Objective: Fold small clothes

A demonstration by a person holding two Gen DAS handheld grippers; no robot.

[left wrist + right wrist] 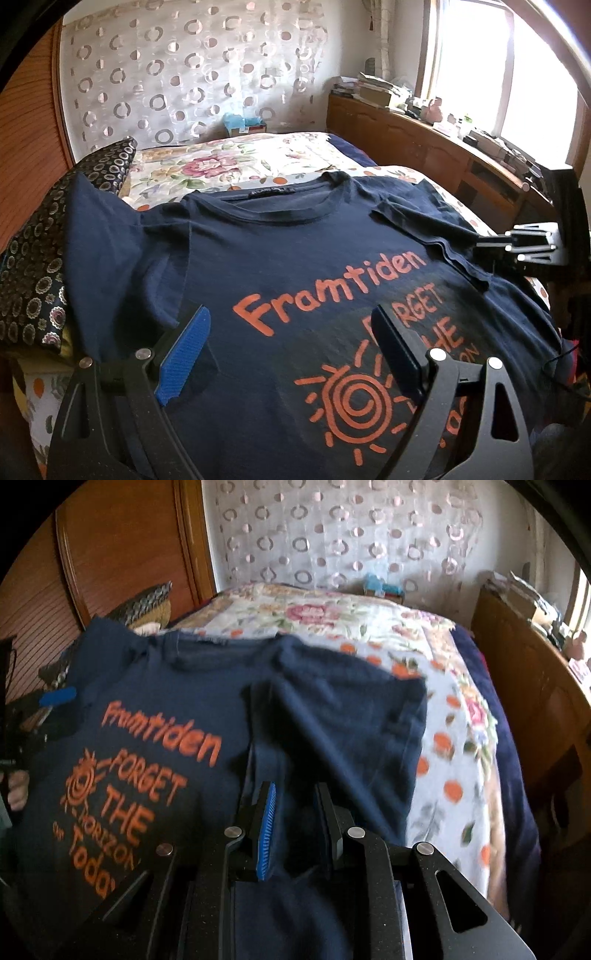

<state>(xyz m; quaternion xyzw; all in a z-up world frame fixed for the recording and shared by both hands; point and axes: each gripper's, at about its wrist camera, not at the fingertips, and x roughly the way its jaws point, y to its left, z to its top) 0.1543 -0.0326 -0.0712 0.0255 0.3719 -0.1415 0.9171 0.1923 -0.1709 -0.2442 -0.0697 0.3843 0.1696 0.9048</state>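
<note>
A navy T-shirt (pixel 258 251) with orange "Framtiden" print lies face up on the bed, collar at the far end. My left gripper (pixel 291 332) is open just above the shirt's lower front, holding nothing. My right gripper (pixel 293 805) is shut on the shirt's right side edge (pixel 291 775), with the right sleeve (pixel 351 701) lifted and draped over toward the chest. In the left wrist view the right gripper (pixel 491 243) shows at the right edge with the folded-in sleeve (pixel 424 221). The left gripper (pixel 55 698) shows at the far left in the right wrist view.
The bed has a floral cover (pixel 229 166). A dark patterned pillow (pixel 40 266) lies at the left under the shirt's left sleeve. A wooden headboard shelf (pixel 443 147) with clutter runs along the right under a window. A wooden door (pixel 129 546) stands at the left.
</note>
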